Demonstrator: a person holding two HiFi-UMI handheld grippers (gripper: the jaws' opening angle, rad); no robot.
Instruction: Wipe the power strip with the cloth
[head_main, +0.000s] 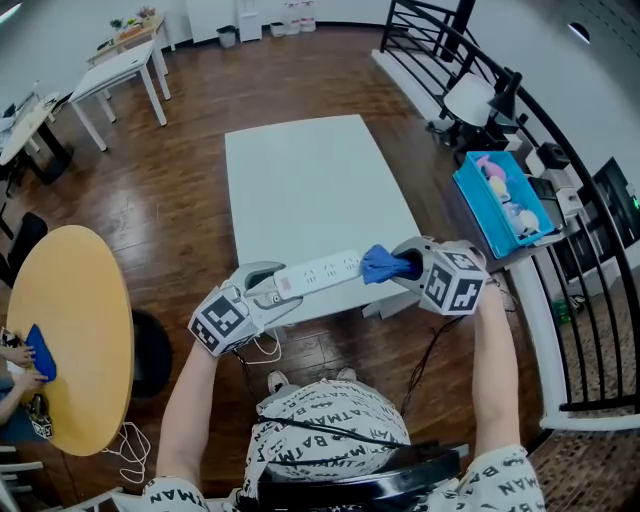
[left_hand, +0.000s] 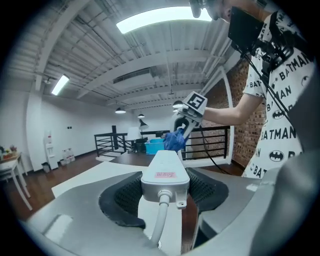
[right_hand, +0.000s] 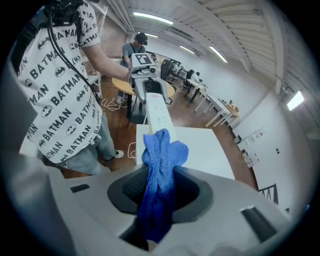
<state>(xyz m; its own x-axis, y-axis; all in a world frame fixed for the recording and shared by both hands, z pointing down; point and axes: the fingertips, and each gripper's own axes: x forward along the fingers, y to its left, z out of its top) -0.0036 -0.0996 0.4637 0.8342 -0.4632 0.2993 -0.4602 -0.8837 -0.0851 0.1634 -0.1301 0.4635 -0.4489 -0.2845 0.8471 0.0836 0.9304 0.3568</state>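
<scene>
Pale rectangular table (head_main: 310, 170) below; long white plastic power strip (head_main: 318, 272) is held in air over its 6 o'clock edge, cord end pinched in left gripper (head_main: 268, 292). Right gripper (head_main: 408, 264) clamps bunched blue terry cloth (head_main: 380, 265), touching the strip's 3 o'clock end. Wipe looks barely under way, most of the length left; strip shows no visible grime

The right gripper (right_hand: 160, 187) has its fingers (right_hand: 127, 189) closed on a bunched blue cloth (right_hand: 161, 165), which sticks out past them. The cloth's far end meets the near end of a white power strip (right_hand: 157, 112). The left gripper (right_hand: 145, 80), with its marker cube (right_hand: 141, 60), holds the strip's far end. Below lies a white desk (right_hand: 200, 145). A person's printed shirt (right_hand: 60, 100) fills the left.
</scene>
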